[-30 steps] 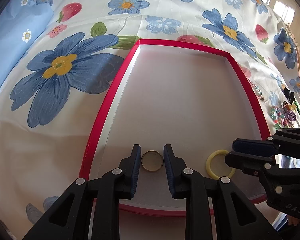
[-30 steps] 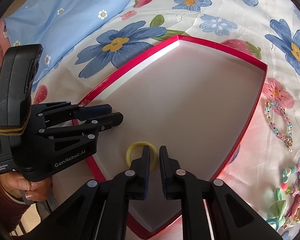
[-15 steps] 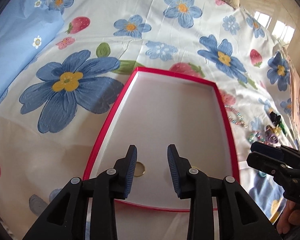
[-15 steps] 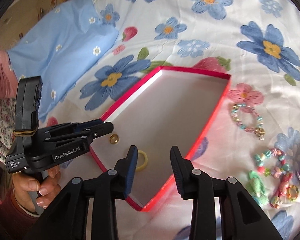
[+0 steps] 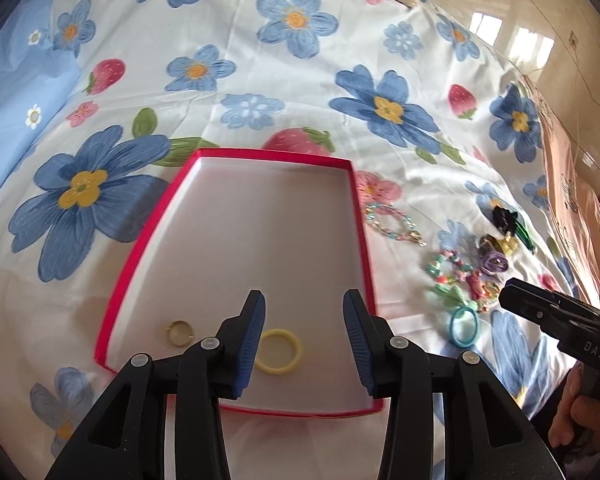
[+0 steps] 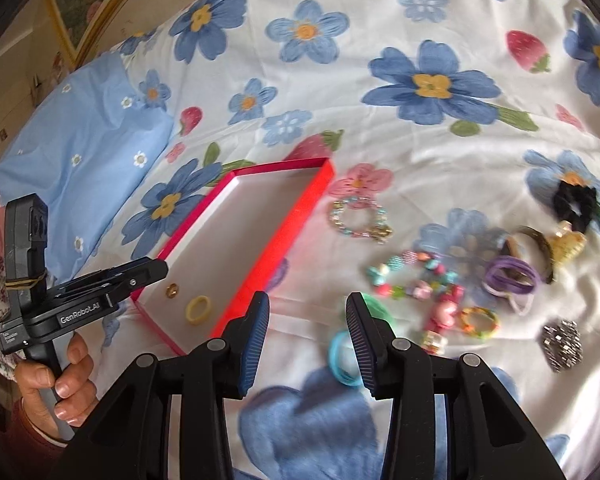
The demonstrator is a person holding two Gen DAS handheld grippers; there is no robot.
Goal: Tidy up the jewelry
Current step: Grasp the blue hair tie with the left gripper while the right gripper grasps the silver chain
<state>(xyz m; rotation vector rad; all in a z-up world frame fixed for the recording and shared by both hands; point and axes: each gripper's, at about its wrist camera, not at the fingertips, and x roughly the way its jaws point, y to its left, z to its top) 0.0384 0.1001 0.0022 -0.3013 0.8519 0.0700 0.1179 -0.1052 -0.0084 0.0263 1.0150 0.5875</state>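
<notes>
A red box point(image 5: 355, 208) with a white floor lies on the flowered bedsheet; it also shows in the right wrist view point(image 6: 284, 224). Inside near its front lie a gold ring point(image 5: 180, 333) point(image 6: 172, 290) and a yellow ring point(image 5: 279, 351) point(image 6: 198, 310). My left gripper point(image 5: 303, 336) is open and empty, above the box's front. My right gripper point(image 6: 307, 336) is open and empty, above the sheet right of the box, near a blue hair tie point(image 6: 339, 354) point(image 5: 463, 326). It shows at the right edge of the left wrist view point(image 5: 555, 316).
Right of the box lie a pastel bead bracelet point(image 6: 359, 220) point(image 5: 395, 224), a colourful charm bracelet point(image 6: 415, 280), purple hair ties point(image 6: 509, 278), a black scrunchie point(image 6: 575, 202), a sparkly clip point(image 6: 561, 344) and a gold-brown hair clip point(image 6: 555, 250). A blue pillow point(image 6: 80, 148) lies at the left.
Both grippers have opened wide and pulled back from the box, leaving the gold ring and the yellow ring on its floor. The right gripper has swung right, over the loose jewelry.
</notes>
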